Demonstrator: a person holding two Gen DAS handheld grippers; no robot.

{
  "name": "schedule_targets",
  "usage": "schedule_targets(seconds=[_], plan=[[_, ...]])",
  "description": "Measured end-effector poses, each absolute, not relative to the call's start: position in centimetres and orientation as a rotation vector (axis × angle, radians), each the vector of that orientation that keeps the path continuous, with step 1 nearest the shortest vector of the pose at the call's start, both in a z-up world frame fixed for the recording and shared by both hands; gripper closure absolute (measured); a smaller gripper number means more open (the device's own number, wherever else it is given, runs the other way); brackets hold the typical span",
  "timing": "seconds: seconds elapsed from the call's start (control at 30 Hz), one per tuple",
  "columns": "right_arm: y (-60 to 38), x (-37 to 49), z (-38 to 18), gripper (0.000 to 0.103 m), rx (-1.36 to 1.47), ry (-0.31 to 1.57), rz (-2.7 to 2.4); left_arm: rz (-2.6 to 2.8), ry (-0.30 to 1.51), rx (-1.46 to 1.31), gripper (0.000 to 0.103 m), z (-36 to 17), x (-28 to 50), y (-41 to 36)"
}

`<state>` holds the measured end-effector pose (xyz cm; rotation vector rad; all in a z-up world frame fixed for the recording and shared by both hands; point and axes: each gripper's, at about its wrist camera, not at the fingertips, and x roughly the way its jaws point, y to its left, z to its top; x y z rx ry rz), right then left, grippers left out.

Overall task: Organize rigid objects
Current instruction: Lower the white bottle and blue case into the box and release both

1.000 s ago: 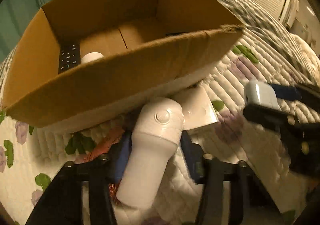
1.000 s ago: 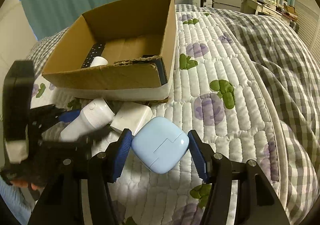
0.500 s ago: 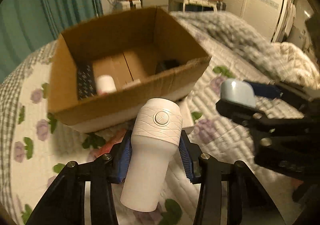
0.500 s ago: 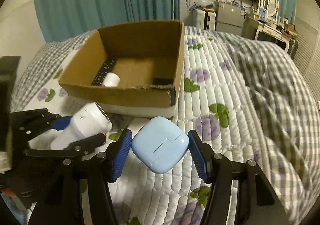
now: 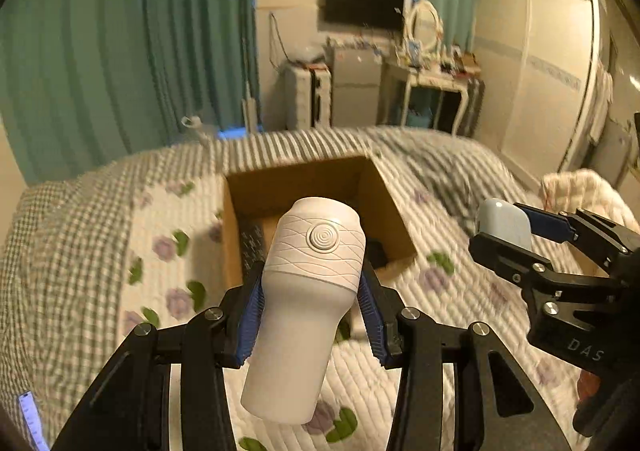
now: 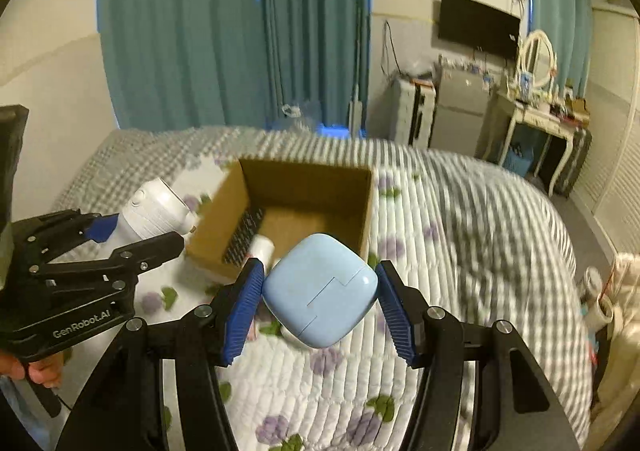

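My left gripper (image 5: 312,283) is shut on a white cylindrical device (image 5: 308,299) with a round button, held high above the bed. My right gripper (image 6: 320,291) is shut on a light blue rounded case (image 6: 320,289), also lifted. An open cardboard box (image 5: 384,203) sits on the quilt ahead and below both grippers; in the right wrist view the box (image 6: 304,179) holds a black remote (image 6: 242,235) and a small white cylinder (image 6: 262,249). The right gripper with the blue case (image 5: 504,223) shows at the right of the left wrist view. The left gripper with the white device (image 6: 154,211) shows at the left of the right wrist view.
The box rests on a floral quilted bedspread (image 6: 400,371) over a checked blanket (image 6: 480,203). A white object (image 6: 290,335) lies on the quilt under the blue case. Teal curtains (image 6: 240,31), a small fridge (image 6: 460,111) and a dressing table (image 6: 540,119) stand beyond the bed.
Both grippers have risen well above the bed with their objects. The box now looks smaller and lower in both views. The white device was lifted off the quilt.
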<state>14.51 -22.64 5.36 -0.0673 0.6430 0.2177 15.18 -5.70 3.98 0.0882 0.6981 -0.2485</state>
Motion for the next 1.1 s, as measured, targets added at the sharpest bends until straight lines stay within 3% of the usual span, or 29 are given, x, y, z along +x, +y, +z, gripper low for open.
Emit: schedule_targets(seconds=[0.23, 0.43, 0.73, 1.1], plan=[[-21.8, 18.1, 10.0, 0.045, -0.094, 0.558, 0.23, -0.177, 0.63, 0.073, 0.057, 7.5, 18.7, -4.9], [-21.6, 23.4, 10.0, 0.045, -0.092, 0.557, 0.237, -0.165, 0.644, 0.094, 0.057, 6.1, 23.9, -5.7], [-22.8, 31.9, 3.5, 0.045, -0.055, 0.654, 0.239, -0.179, 0.773, 0.089, 0.057, -1.8, 31.7, -7.4], [-25.1, 35.6, -3.1, 0.045, 0.0, 0.715, 0.235, -0.13, 0.892, 0.107, 0.055, -8.3, 34.9, -8.8]])
